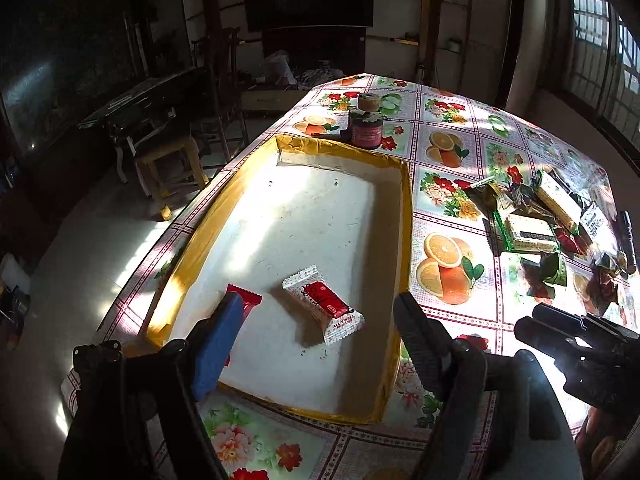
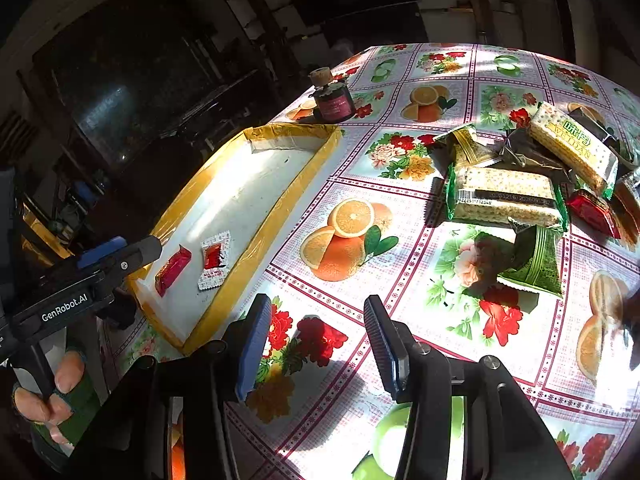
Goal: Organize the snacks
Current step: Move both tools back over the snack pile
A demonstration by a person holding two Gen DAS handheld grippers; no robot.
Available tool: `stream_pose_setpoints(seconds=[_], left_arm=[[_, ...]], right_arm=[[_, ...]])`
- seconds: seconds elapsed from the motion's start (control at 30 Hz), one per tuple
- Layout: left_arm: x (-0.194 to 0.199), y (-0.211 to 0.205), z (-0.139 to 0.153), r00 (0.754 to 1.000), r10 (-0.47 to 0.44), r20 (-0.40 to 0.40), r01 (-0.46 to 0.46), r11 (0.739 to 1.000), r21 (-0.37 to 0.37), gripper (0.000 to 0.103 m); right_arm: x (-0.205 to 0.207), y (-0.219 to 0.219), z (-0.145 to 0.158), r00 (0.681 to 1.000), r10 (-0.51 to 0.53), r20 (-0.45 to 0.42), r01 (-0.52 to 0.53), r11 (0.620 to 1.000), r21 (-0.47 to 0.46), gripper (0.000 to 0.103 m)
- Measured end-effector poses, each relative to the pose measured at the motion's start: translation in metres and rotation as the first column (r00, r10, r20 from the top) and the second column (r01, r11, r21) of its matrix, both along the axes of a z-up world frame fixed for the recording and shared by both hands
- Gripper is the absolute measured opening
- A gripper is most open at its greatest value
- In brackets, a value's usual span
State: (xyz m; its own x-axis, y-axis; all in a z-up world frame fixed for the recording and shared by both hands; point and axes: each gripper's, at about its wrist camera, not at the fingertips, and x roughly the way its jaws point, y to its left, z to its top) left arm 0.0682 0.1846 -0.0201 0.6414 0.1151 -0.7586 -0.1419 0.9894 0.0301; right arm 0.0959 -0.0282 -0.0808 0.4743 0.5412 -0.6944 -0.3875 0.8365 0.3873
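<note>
Two grippers are in view above a table (image 2: pixel 400 208) covered with a fruit-and-flower cloth. The left gripper (image 1: pixel 316 320) hangs over the near end of a shallow tray (image 1: pixel 406 216); its jaws stand wide apart with nothing between the pads. The right gripper (image 2: pixel 316 344) is over bare cloth just to the right of the tray's near corner; its jaws are partly open and hold nothing. In the right wrist view, a hand (image 2: pixel 48 392) grips the handle of the left gripper at the lower left edge.

The tray has yellow taped walls and a white floor. Two snacks lie on that floor at the near end, close together but apart. The red snack (image 1: pixel 244 298) lies nearest the tray's left wall and is partly hidden behind the left gripper's blue pad in the left wrist view. The white snack (image 1: pixel 324 310), with a red label, lies flat to the right of it, roughly mid-width. The rest of the tray floor is bare.

Farther out and to the right of the tray, well apart from it, a snack pile (image 2: pixel 532 184) lies on the cloth. It includes two long cracker packs in green-edged wrap, several green triangular packs, a dark pack and a small red pack; some overlap.

Beyond the tray's far wall, just beside it, a dark jar (image 1: pixel 365 131) stands upright with a small brown object on its lid.
</note>
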Motion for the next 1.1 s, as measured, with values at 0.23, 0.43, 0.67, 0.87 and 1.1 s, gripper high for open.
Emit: stream_pose_setpoints(seconds=[0.23, 0.43, 0.67, 0.87, 1.1], left_arm=[[0.011, -0.052, -0.007, 0.993, -0.111, -0.03, 0.111, 0.994, -0.005, 0.078], [0.02, -0.097, -0.009, 0.978, -0.202, -0.054, 0.201, 0.979, -0.02, 0.081], [0.035, -0.146, -0.013, 0.957, -0.276, -0.084, 0.274, 0.961, -0.036, 0.082], [0.054, -0.181, -0.022, 0.949, -0.291, -0.122, 0.287, 0.957, -0.05, 0.083], [0.08, -0.206, -0.04, 0.945, -0.274, -0.177, 0.266, 0.962, -0.068, 0.082]], right_arm=[[-0.018, -0.086, -0.012, 0.982, -0.186, -0.032, 0.187, 0.982, 0.004, 0.055], [-0.034, -0.147, -0.014, 0.947, -0.32, -0.036, 0.32, 0.947, 0.013, 0.058], [-0.043, -0.19, -0.017, 0.908, -0.417, -0.032, 0.418, 0.908, 0.024, 0.058], [-0.039, -0.211, -0.018, 0.867, -0.499, -0.011, 0.499, 0.867, -0.011, 0.063], [-0.021, -0.226, -0.009, 0.827, -0.552, 0.102, 0.561, 0.817, -0.134, 0.073]])
